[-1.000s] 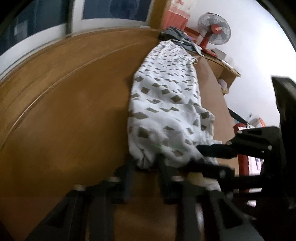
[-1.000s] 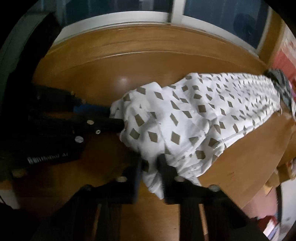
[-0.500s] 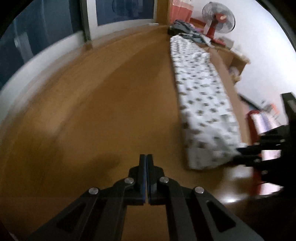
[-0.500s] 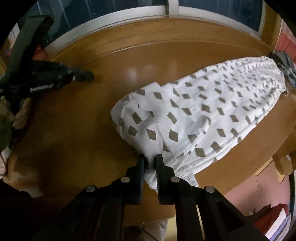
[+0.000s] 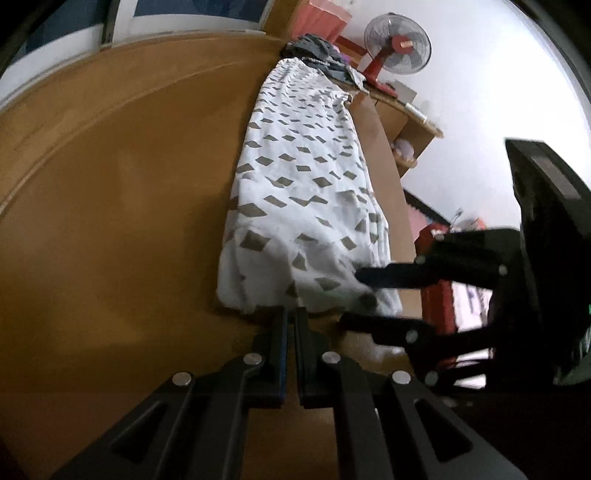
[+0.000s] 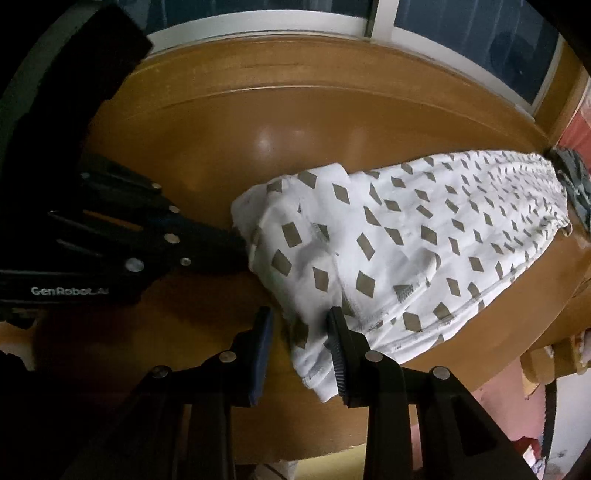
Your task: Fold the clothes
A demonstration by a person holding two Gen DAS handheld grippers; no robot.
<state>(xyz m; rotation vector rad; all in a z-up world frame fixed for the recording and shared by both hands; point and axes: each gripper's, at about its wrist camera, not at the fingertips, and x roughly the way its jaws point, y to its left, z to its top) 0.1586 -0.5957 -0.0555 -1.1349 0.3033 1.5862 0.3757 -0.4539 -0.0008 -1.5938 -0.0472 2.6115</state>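
One white garment (image 5: pixel 303 206) with grey diamond print, folded into a long narrow strip, lying flat along the near edge of one round wooden table (image 5: pixel 110 221). Two grippers at its near end. Left gripper (image 5: pixel 290 314): two fingers pressed almost together, tips right at the cloth's hem; cannot tell whether any fabric is pinched between them. Right gripper (image 6: pixel 299 325): two fingers spread apart, astride the corner of the garment, ribbed right finger (image 6: pixel 338 347) touching the cloth, blue-padded left finger just beside it over bare table. One dark bundle of clothing (image 5: pixel 314 48) at the strip's far end, touching it. One red-based pedestal fan (image 5: pixel 397 42) behind that, near the white wall. One window (image 6: pixel 461 33) with white frame beyond the table's far rim.
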